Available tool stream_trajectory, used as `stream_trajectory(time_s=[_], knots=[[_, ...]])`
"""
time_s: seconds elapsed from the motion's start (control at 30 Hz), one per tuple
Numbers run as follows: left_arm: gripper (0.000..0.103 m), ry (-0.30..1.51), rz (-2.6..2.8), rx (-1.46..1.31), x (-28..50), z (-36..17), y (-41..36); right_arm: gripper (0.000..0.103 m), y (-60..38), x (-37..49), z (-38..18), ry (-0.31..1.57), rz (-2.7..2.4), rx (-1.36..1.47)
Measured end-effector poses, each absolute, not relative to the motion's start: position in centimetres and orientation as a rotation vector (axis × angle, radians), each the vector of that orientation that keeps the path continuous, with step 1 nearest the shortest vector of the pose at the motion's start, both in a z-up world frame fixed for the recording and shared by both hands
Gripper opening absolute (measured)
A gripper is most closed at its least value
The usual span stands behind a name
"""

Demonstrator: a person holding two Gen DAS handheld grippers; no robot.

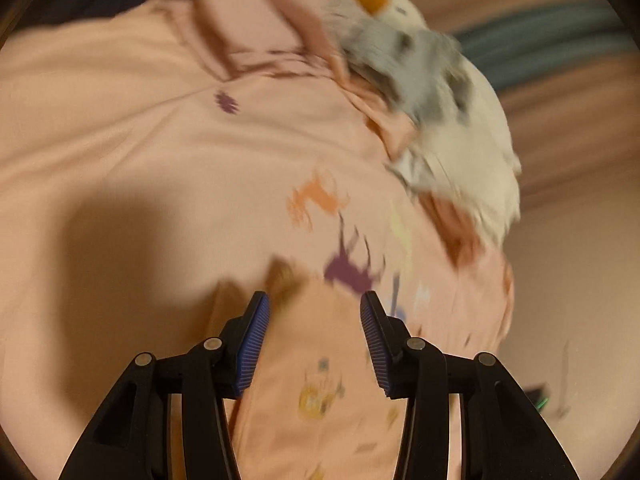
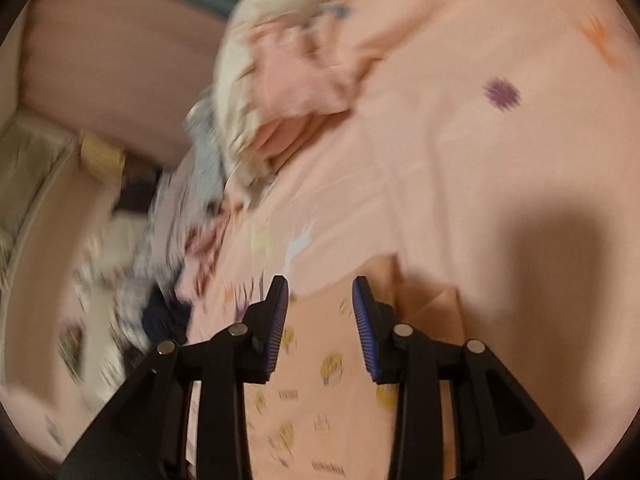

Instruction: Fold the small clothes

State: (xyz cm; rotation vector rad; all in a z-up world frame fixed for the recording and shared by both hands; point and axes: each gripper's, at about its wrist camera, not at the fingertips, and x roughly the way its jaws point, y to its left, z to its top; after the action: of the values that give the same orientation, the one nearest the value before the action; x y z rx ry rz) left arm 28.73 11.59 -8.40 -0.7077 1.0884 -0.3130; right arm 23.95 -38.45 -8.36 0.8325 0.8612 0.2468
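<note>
A small peach garment with a fine yellow print (image 1: 320,380) lies on a peach sheet with animal prints (image 1: 140,140). My left gripper (image 1: 314,308) is open, its blue pads either side of the garment's upper edge, just above it. In the right wrist view the same garment (image 2: 320,380) lies between the pads of my right gripper (image 2: 320,292), which is also open. Whether the pads touch the cloth is unclear; both views are motion-blurred.
A heap of other clothes, white, grey and pink (image 1: 432,92), lies at the far side of the sheet; it also shows in the right wrist view (image 2: 260,92). More patterned clothes (image 2: 168,248) lie left of the right gripper. A teal band (image 1: 540,40) runs behind.
</note>
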Motion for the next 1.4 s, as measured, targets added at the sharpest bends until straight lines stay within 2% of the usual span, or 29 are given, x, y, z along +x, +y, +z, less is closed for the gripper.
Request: stream_trajectory(time_s=[0.2, 0.53, 0.7, 0.97, 1.07, 1.17, 1.23, 1.4], knots=[[0.045, 1.089, -0.396, -0.442, 23.5, -7.3, 7.8, 0.032, -33.6, 20.0, -6.3, 0.898, 0.299, 0.524], [0.045, 1.037, -0.408, -0.130, 16.3, -9.1, 3.8, 0.025, -29.5, 13.1, -7.6, 0.930, 0.319, 0.247], [0.045, 1.082, -0.399, -0.130, 14.6, -11.4, 4.2, 0.020, -29.0, 11.3, -10.4, 1.013, 0.227, 0.133], [0.045, 1.083, -0.404, -0.218, 11.2, -10.4, 6.6, 0.019, -30.6, 8.9, -11.4, 1.036, 0.224, 0.229], [0.046, 1.083, -0.377, -0.270, 10.2, -10.1, 8.2, 0.024, -30.4, 7.5, -10.7, 1.032, 0.239, 0.234], [0.054, 1.076, -0.348, -0.319, 9.9, -10.0, 9.7, 0.032, -30.3, 6.5, -10.0, 1.008, 0.247, 0.256], [0.055, 1.079, -0.330, -0.373, 10.4, -10.2, 10.7, 0.036, -30.2, 6.4, -9.6, 0.998, 0.256, 0.281], [0.055, 1.094, -0.351, -0.512, 11.9, -11.0, 12.4, 0.038, -29.1, 6.5, -8.8, 0.968, 0.313, 0.329]])
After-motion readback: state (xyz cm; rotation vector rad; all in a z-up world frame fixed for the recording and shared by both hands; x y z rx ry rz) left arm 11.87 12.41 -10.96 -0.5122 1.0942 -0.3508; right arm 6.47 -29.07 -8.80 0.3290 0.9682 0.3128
